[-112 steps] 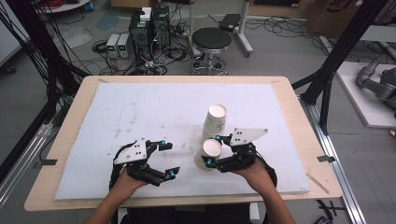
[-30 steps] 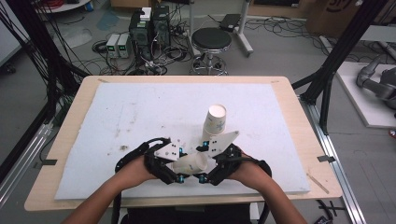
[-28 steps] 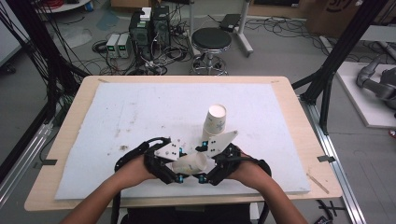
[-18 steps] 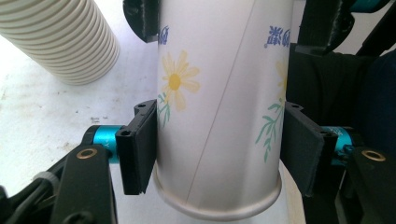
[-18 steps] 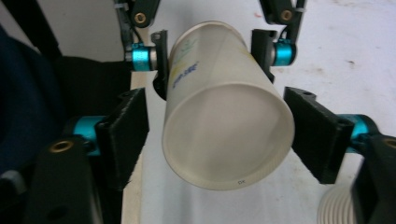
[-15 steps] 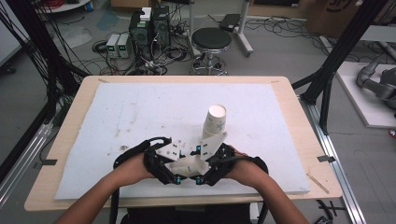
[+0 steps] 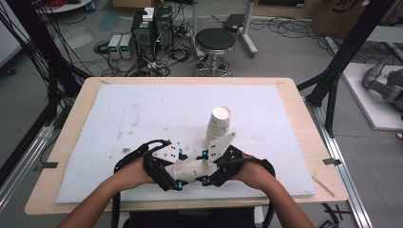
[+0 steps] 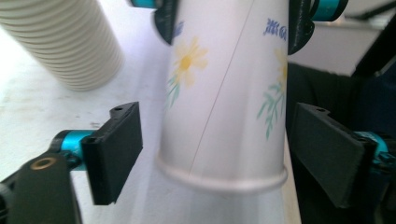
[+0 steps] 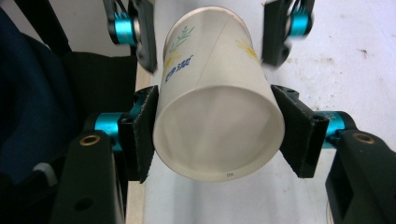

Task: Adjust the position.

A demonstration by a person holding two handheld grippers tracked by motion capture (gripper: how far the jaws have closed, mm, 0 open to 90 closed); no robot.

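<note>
Paper cup (image 7: 192, 169) held on its side between two hand-held grippers at the near edge of the white foam mat (image 7: 119, 114), above the wooden table (image 7: 304, 118). At left, the left gripper (image 7: 177, 184) straddles the cup's rim end with its jaws apart; in the left gripper view a visible gap separates each black pad (image 8: 114, 151) from the flowered wall. At centre, the cup spans both tools. At right, the right gripper (image 7: 204, 180) is clamped on the cup's base end, both pads pressed against the wall. Behind, a stack of cups (image 7: 218, 124) stands mouth-down on the mat, well apart from the grippers.

Judged step: passing or jointly gripping the cup. To do it well, the left jaws should close gently just above the rolled rim, square to the wall, so the thin paper does not buckle, before the right releases.

Left gripper view alone reveals the gap at the pads and the ribbed side of the stack; right gripper view shows the recessed base (image 9: 217, 135); high view gives the layout.
</note>
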